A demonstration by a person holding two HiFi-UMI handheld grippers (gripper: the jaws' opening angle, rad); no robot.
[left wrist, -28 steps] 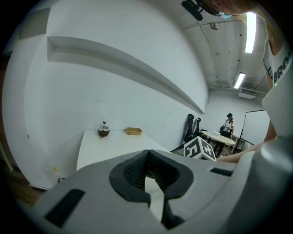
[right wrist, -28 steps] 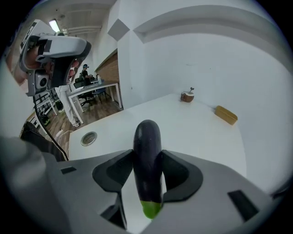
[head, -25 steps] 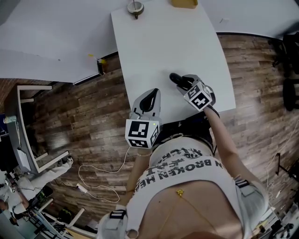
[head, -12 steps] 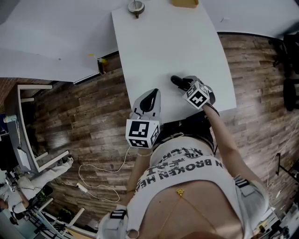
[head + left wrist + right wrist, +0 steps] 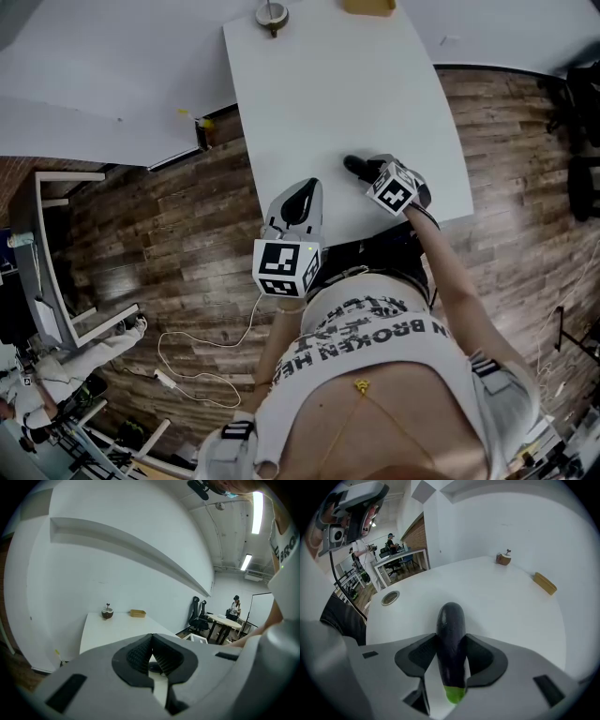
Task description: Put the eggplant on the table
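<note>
Eggplant clamped in right gripper over near part of counter.
Dark purple, green stem end toward the gripper body, rounded tip jutting past the jaws — pads pressed on both flanks; contact with counter not discernible. Left gripper at near counter edge, jaws together, nothing between. At far end — small brown bowl, yellow tray.

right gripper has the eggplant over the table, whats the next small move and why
Probably ease the right gripper a little lower until the eggplant rests on the table, then open the jaws. They are clamped on the eggplant, which angles down over bare tabletop, and I cannot tell that its tip is touching.
</note>
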